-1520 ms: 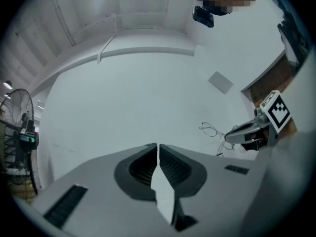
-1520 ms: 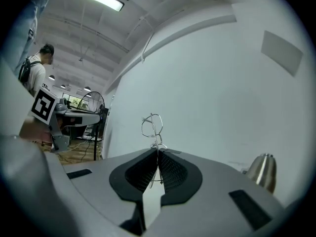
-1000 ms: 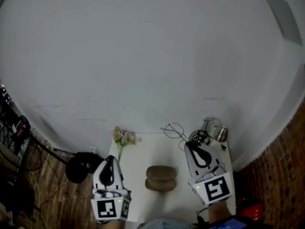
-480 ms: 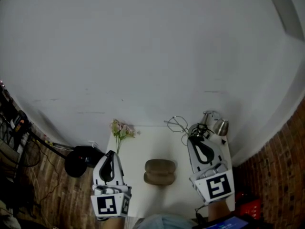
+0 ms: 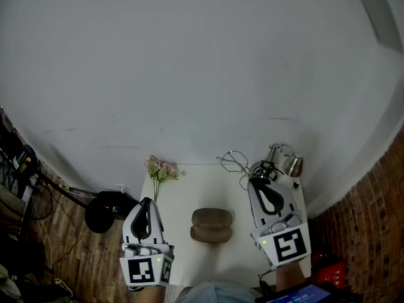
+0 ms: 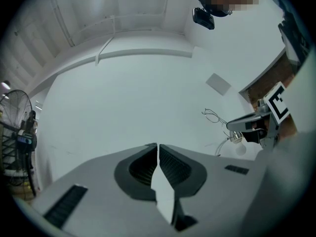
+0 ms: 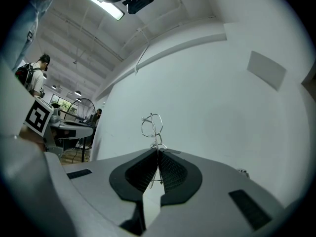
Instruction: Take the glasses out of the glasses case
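Observation:
A brown glasses case (image 5: 211, 225) lies closed on the small white table (image 5: 189, 191), between my two grippers. My right gripper (image 5: 255, 182) is to the right of the case and is shut on thin wire-framed glasses (image 5: 233, 163). In the right gripper view the glasses (image 7: 152, 125) stick up out of the closed jaws of the right gripper (image 7: 159, 153). My left gripper (image 5: 145, 202) hangs at the table's left edge. Its jaws meet at the tips in the left gripper view, where the left gripper (image 6: 158, 146) has nothing between them. The same view shows the glasses (image 6: 213, 116) far right.
A sprig of pale flowers (image 5: 159, 169) lies at the table's back left corner. A shiny metal lamp (image 5: 289, 166) with cables stands at the back right. A black round object (image 5: 106, 211) sits on the wooden floor to the left. A white wall rises behind the table.
Only the head view has shifted a little. The grippers, the glasses and the case keep their places.

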Action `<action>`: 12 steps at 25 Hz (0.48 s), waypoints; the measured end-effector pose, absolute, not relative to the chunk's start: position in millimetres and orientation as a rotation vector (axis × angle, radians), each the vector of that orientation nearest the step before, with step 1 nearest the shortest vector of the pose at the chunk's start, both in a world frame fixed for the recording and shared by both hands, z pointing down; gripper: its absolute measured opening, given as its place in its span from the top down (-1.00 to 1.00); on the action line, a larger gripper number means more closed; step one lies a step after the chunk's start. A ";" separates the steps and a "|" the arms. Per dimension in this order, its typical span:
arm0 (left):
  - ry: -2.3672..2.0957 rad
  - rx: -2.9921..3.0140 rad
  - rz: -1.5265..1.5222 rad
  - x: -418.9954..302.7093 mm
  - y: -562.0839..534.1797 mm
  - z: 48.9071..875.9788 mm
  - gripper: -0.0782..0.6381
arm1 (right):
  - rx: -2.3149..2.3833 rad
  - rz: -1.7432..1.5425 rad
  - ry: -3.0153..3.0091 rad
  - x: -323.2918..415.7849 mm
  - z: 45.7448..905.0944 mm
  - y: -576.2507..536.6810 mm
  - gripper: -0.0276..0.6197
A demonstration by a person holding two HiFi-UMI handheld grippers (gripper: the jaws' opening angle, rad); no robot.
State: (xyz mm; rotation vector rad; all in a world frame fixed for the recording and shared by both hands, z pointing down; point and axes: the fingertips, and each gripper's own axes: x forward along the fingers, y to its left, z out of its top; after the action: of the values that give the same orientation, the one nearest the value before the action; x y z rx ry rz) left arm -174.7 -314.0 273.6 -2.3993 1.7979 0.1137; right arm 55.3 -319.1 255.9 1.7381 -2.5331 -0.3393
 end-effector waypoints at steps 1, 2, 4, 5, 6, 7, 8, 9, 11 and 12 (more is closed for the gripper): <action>1.797 -2.398 0.115 -174.3 -313.7 273.3 0.73 | 1.737 -0.338 -2.536 55.2 256.0 -319.0 0.83; 1.797 -2.394 0.117 -174.0 -313.7 272.7 0.73 | 1.736 -0.337 -2.538 55.1 255.9 -318.8 0.83; 1.800 -2.386 0.125 -174.0 -313.7 271.4 0.73 | 1.734 -0.345 -2.539 54.7 254.9 -318.4 0.83; 1.801 -2.387 0.124 -174.2 -313.6 271.8 0.73 | 1.734 -0.350 -2.539 54.4 254.4 -318.2 0.83; 1.805 -2.386 0.121 -174.5 -313.6 272.5 0.73 | 1.735 -0.353 -2.540 54.2 253.9 -318.0 0.83; 1.810 -2.382 0.119 -175.1 -313.8 272.5 0.73 | 1.736 -0.355 -2.540 54.2 253.6 -317.9 0.83; 1.812 -2.376 0.124 -175.6 -314.1 272.2 0.73 | 1.737 -0.356 -2.539 54.3 253.5 -318.0 0.83; 1.810 -2.372 0.132 -175.9 -314.3 271.8 0.73 | 1.738 -0.356 -2.538 54.4 253.5 -318.1 0.83; 1.805 -2.381 0.132 -175.5 -314.0 272.6 0.73 | 1.741 -0.355 -2.536 54.5 253.6 -318.1 0.83; 1.803 -2.390 0.126 -175.1 -313.7 274.0 0.73 | 1.743 -0.354 -2.535 54.5 253.6 -318.1 0.83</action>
State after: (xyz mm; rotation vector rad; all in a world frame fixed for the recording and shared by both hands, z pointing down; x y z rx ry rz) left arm -175.1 -313.7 274.0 -2.3902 1.8029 0.1261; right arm 54.5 -318.1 253.6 1.7430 -2.5350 -0.3536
